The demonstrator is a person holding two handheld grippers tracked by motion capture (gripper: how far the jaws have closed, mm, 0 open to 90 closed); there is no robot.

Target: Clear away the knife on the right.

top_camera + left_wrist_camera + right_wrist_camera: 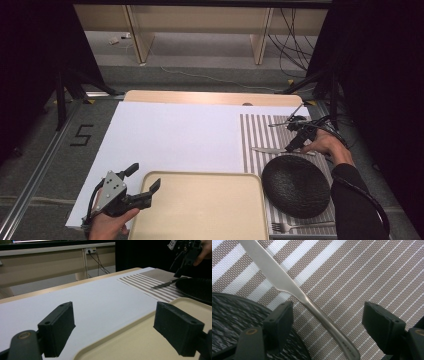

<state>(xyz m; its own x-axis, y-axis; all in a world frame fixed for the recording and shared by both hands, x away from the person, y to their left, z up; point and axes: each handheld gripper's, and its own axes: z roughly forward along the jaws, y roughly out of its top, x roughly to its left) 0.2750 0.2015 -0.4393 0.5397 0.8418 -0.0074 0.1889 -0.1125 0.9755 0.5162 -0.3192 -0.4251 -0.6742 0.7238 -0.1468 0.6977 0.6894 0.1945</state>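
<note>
Black fingers (278,323) of the right gripper (292,145) straddle, wide open, the silver steel table knife (294,291) beside the black round textured plate (296,186), gripping nothing. Reaching appears under way; next, they likely need lowering and closing on the handle.

A white table (170,135) is holding a striped mat (252,135) under the right gripper (295,142). A tan tray (200,207) is lying beside the left gripper (145,182).

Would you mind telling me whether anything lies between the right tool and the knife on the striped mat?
Nothing visible does. The right tool stands open over the knife, its handle between the jaws; the black plate lies just beside.
</note>
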